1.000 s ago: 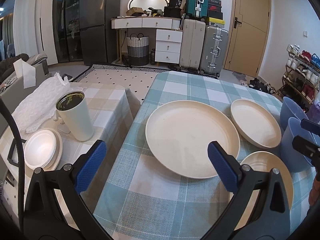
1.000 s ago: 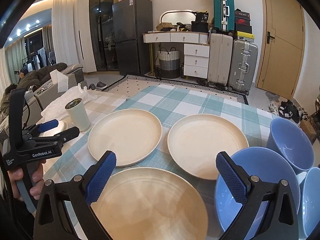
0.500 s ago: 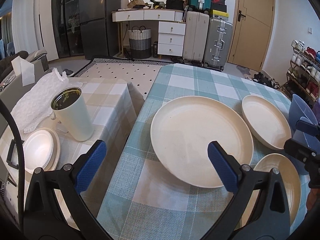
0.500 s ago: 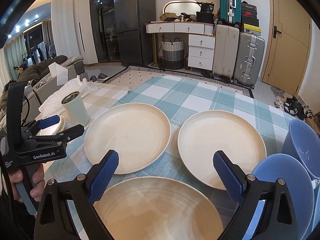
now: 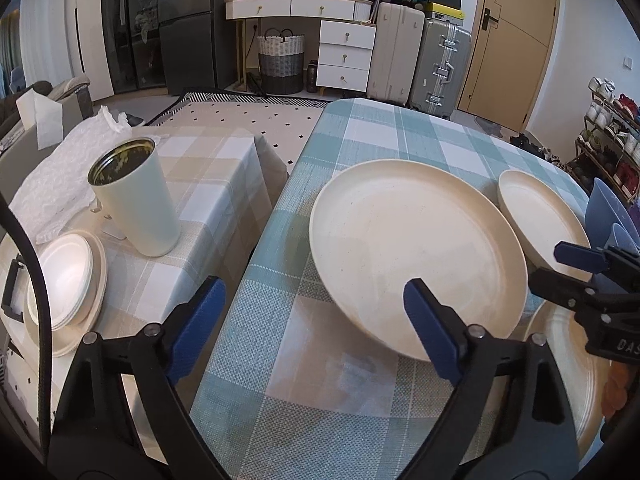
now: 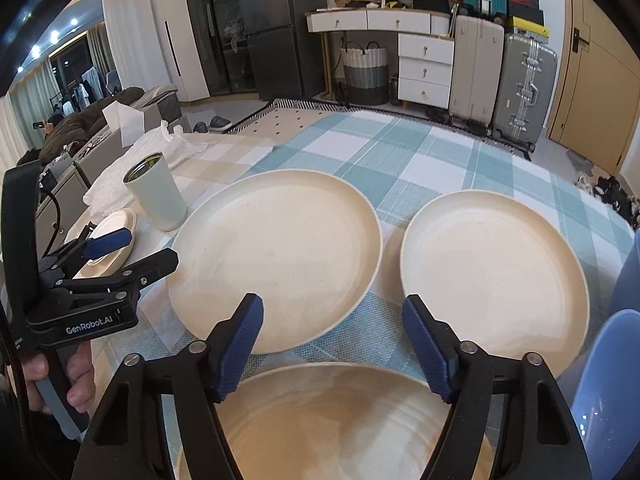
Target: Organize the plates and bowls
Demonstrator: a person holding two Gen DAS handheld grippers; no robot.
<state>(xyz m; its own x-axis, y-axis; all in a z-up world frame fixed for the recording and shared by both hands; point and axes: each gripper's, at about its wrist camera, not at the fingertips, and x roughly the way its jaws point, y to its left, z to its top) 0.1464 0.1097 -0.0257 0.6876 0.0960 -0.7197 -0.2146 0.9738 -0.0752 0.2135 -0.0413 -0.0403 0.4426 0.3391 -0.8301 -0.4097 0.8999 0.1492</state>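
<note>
both the left hand-held gripper [image 5: 316,320] and right hand-held gripper [image 6: 332,344], jaws just narrowing yet empty, flank the large cream plate [image 6: 276,252] left of its twin [image 6: 492,276]; stiff, slick, probably breakable, best pinched at the rim.

Both wrist views look down, sharing the large plate [image 5: 416,256].
</note>
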